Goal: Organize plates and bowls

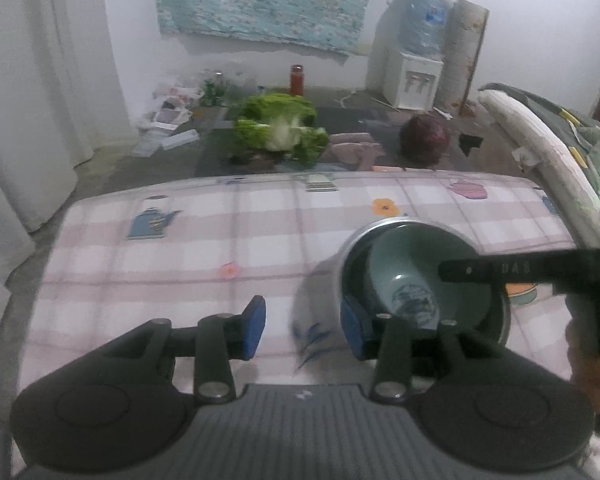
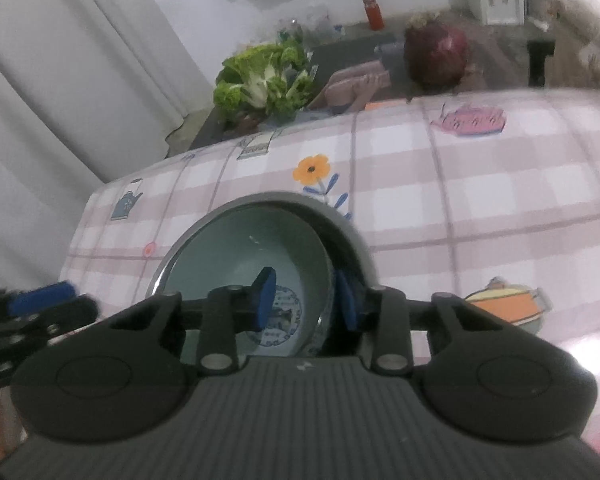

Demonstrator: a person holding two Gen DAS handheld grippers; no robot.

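My grippers at a green bowl nested in a steel bowl.

The green ceramic bowl (image 2: pixel 244 256) sits tilted inside the steel bowl (image 2: pixel 352 236) on the checked tablecloth (image 2: pixel 480 200), its mouth facing up and toward me. My right gripper (image 2: pixel 306 300) straddles the green bowl's right rim, fingers parted, one pad inside and one outside, not clenched. My left gripper (image 1: pixel 302 330) hangs spread wide beside the steel bowl's left wall, grasping nothing. Bare cloth stretches left and beyond to the table's far edge.
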